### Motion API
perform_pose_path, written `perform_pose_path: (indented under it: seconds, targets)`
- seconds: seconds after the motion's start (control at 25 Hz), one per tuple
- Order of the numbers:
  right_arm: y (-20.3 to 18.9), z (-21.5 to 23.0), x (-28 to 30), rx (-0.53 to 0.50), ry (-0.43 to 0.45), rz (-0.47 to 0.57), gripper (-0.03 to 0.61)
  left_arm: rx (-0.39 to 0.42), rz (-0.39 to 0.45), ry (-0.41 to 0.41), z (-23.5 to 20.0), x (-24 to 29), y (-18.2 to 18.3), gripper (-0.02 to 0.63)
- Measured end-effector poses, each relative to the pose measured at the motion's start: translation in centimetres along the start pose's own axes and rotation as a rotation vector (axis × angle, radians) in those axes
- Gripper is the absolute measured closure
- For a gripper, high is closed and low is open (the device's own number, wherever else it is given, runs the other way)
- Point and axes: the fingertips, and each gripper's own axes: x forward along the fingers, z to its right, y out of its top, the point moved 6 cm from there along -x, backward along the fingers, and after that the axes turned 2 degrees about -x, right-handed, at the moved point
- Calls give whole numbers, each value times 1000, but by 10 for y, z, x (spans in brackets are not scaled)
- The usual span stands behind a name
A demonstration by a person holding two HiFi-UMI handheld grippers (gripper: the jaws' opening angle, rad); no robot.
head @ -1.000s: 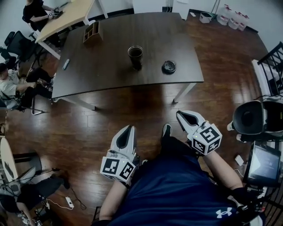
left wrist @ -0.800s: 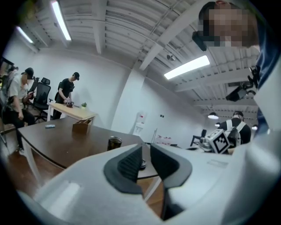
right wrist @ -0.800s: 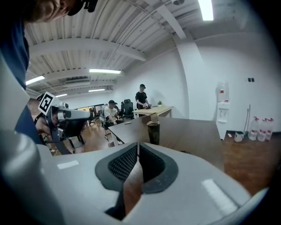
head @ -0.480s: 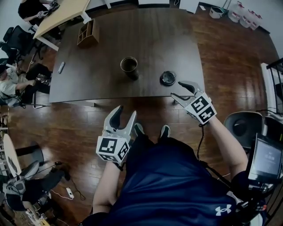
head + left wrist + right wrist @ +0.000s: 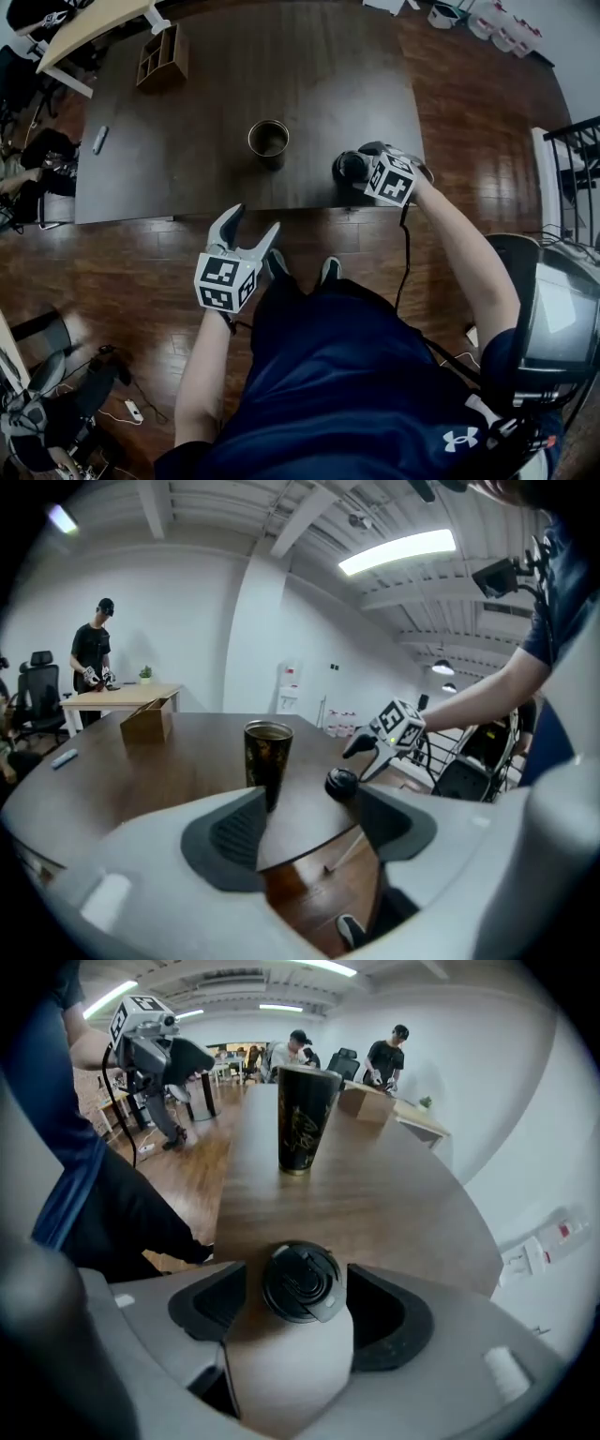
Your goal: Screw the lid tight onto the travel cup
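Observation:
A dark travel cup stands upright and uncovered on the dark wooden table. Its black lid lies flat to the right, near the table's front edge. My right gripper points steeply down over the lid. Its jaws have just been opening, and the lid sits between the pads with a gap on each side. My left gripper hovers over the floor just short of the table edge. Its jaws have also just been opening, with nothing between them. It faces the cup.
A wooden organiser box stands at the table's far left, and a small marker-like object lies near the left edge. A lighter table with people is beyond. A chair and screen are at my right.
Both grippers moved forward from near my lap towards the table. The right one came down over the lid. Both sets of jaws went from shut to open.

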Motion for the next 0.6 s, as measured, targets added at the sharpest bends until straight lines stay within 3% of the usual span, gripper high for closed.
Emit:
perform_pose_path:
  seconds: [0.16,0.4,0.6]
  targets:
    - [-10,8,27,-23,59,-102,238,-72,5,23,-8,-13,-14,306]
    - [-9,16,33,-42,79,-115,241,-131,12,57,-14,-30,-30,312]
    - [-4,20,35,-156,96,-156,227,-147,25,46,-11,-27,-26,322]
